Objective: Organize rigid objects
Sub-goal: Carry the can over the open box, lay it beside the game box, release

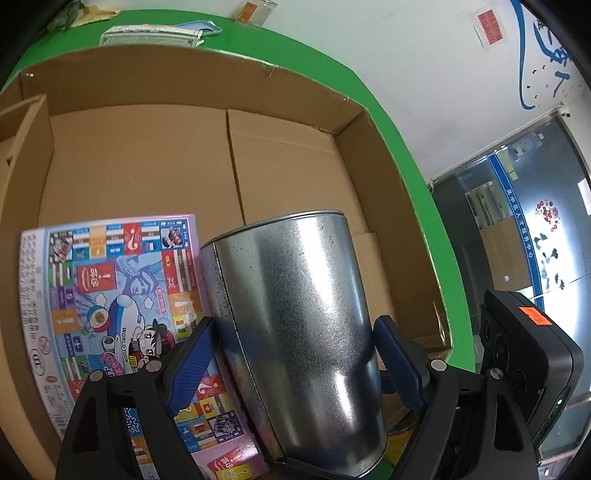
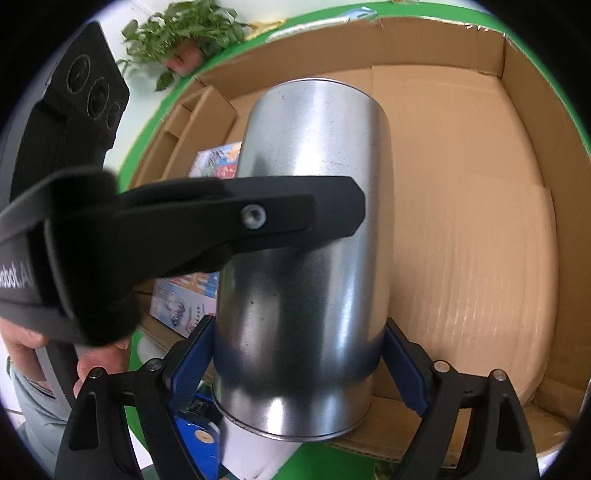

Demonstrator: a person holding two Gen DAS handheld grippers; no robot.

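A shiny metal can (image 1: 295, 325) is held over the open cardboard box (image 1: 147, 162). My left gripper (image 1: 293, 347) is shut on the can, its blue pads (image 1: 192, 365) pressed on both sides. My right gripper (image 2: 295, 354) is also shut on the same metal can (image 2: 306, 236), gripping near its lower rim. In the right wrist view the left gripper's black finger (image 2: 207, 218) crosses the can's front. A colourful board game box (image 1: 118, 295) lies flat in the cardboard box, left of the can, and shows behind the can in the right wrist view (image 2: 214, 162).
The cardboard box (image 2: 480, 206) sits on a green table (image 1: 417, 177). Beyond it lie a white packet (image 1: 151, 35) and a glass jar (image 1: 255, 11). A green plant (image 2: 184, 33) stands at the table's far edge. A blue object (image 2: 195, 432) lies under the right gripper.
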